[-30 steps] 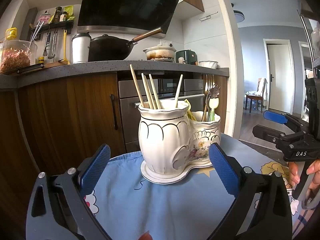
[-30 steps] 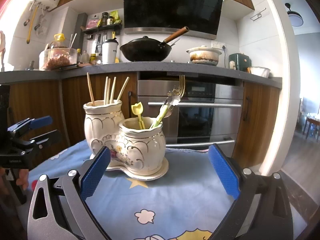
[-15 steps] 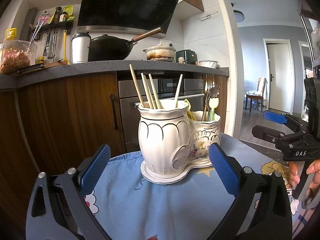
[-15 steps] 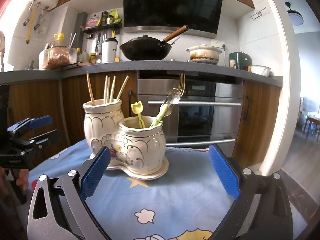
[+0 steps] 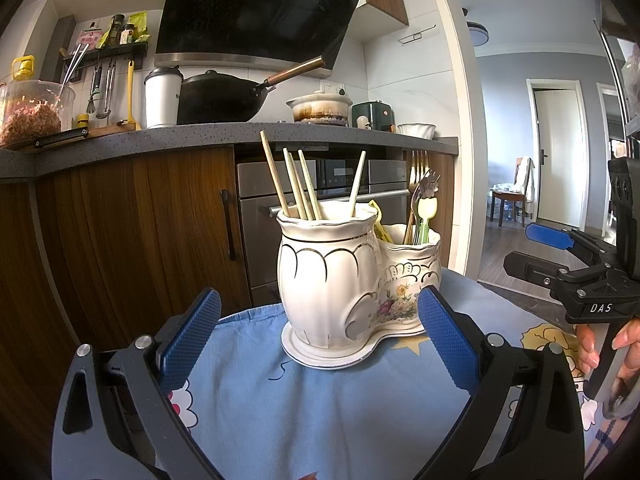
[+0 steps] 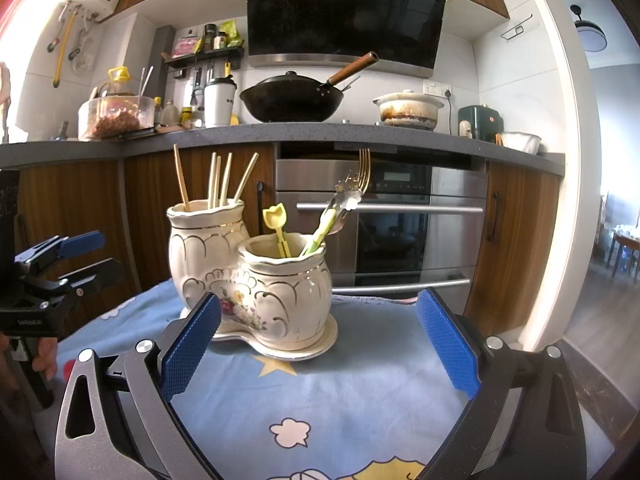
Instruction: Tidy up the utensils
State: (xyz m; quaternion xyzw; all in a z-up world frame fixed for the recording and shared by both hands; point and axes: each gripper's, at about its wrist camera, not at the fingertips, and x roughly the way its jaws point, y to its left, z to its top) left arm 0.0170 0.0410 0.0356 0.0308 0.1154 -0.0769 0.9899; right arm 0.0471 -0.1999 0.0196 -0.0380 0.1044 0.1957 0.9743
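both grippers hang empty in front of the holder, so the sorting looks finished or paused; no loose utensil lies on the blue cloth [image 6: 360, 380] that covers the worktop. the left gripper [image 5: 320, 344] has its fingers spread wide apart, and the right gripper [image 6: 320, 344] likewise, neither touching anything. any next move would call for picking a piece that sits in the wrong pot, reaching down from above to pinch a thin handle without tipping the ceramic.

the twin ceramic holder [image 6: 248, 280] stands near the centre of the cloth. in the right wrist view its taller pot [image 6: 206, 240], at 10 o'clock of the shorter one, holds the chopsticks [image 6: 218, 180], all upright. the shorter pot [image 6: 286, 284] holds a yellow tulip-topped pick [image 6: 275, 224], a green-handled utensil [image 6: 324, 224] and a gold fork [image 6: 362, 172] leaning toward 1 o'clock.
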